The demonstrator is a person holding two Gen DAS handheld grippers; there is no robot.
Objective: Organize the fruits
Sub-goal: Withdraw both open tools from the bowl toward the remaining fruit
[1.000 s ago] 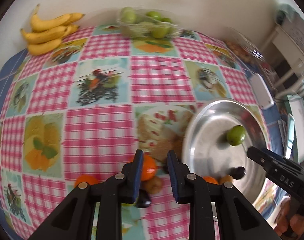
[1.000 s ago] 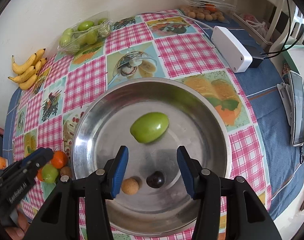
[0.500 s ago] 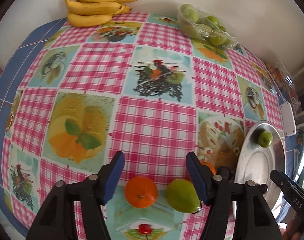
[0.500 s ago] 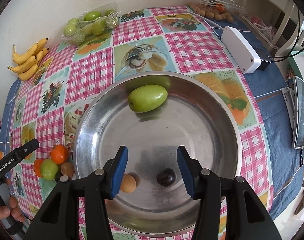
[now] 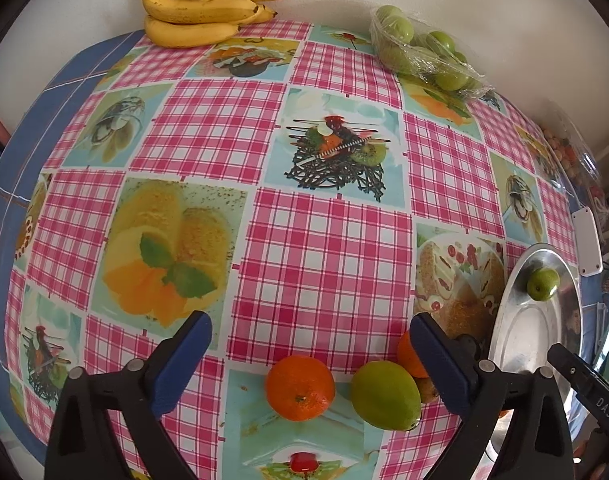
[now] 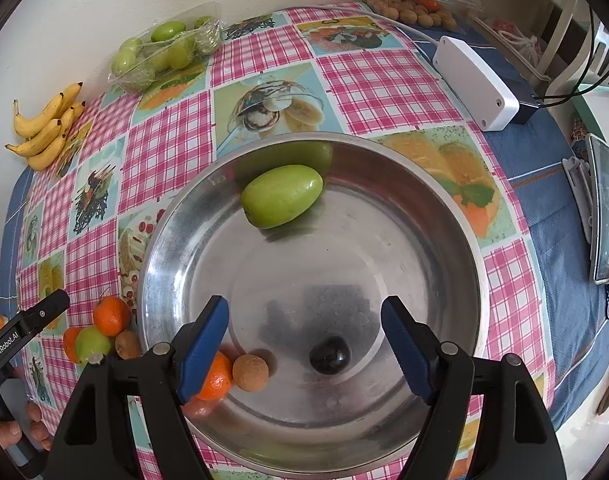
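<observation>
Now the left tool hangs with its jaws spread wide, having just been opening, and nothing is pinched between them. Nearest, inside the gap and toward its right finger, sit a mandarin and a green fruit side by side on the table; a second mandarin lies just beyond. Further right, the steel bowl holds a long green fruit at its far side, its long axis running left to right. The right tool also stands open and empty above a dark round fruit. For the table fruit, the left tool is nearer.
</observation>
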